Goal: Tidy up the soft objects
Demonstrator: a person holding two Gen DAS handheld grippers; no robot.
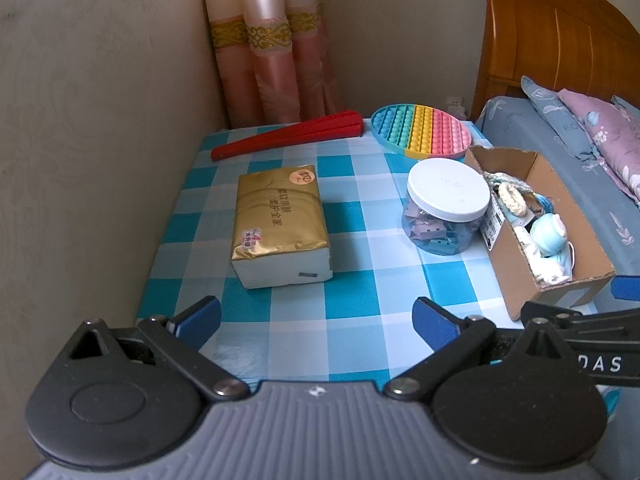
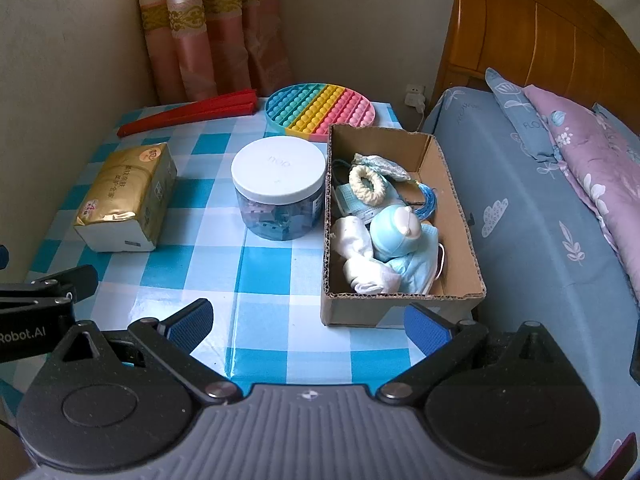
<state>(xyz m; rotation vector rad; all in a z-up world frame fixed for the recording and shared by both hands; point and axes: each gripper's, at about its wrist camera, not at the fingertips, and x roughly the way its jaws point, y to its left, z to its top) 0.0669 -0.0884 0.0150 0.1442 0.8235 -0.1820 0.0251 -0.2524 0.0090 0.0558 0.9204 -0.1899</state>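
Observation:
A cardboard box (image 2: 454, 204) (image 1: 560, 216) stands at the table's right edge and holds soft things: a cream scrunchie (image 2: 367, 185), white socks (image 2: 356, 248), a pale blue round toy (image 2: 394, 232) and blue face masks (image 2: 416, 268). My left gripper (image 1: 316, 320) hovers open over the near table edge, empty, in front of a gold tissue pack (image 1: 280, 224) (image 2: 128, 196). My right gripper (image 2: 308, 324) is also open and empty, just short of the box's near wall.
A white-lidded clear jar (image 2: 279, 192) of small blocks stands left of the box. Behind lie a rainbow pop-it disc (image 2: 320, 110) and a folded red fan (image 2: 188, 116). A wall runs along the left, a curtain behind, a bed (image 2: 540, 220) on the right.

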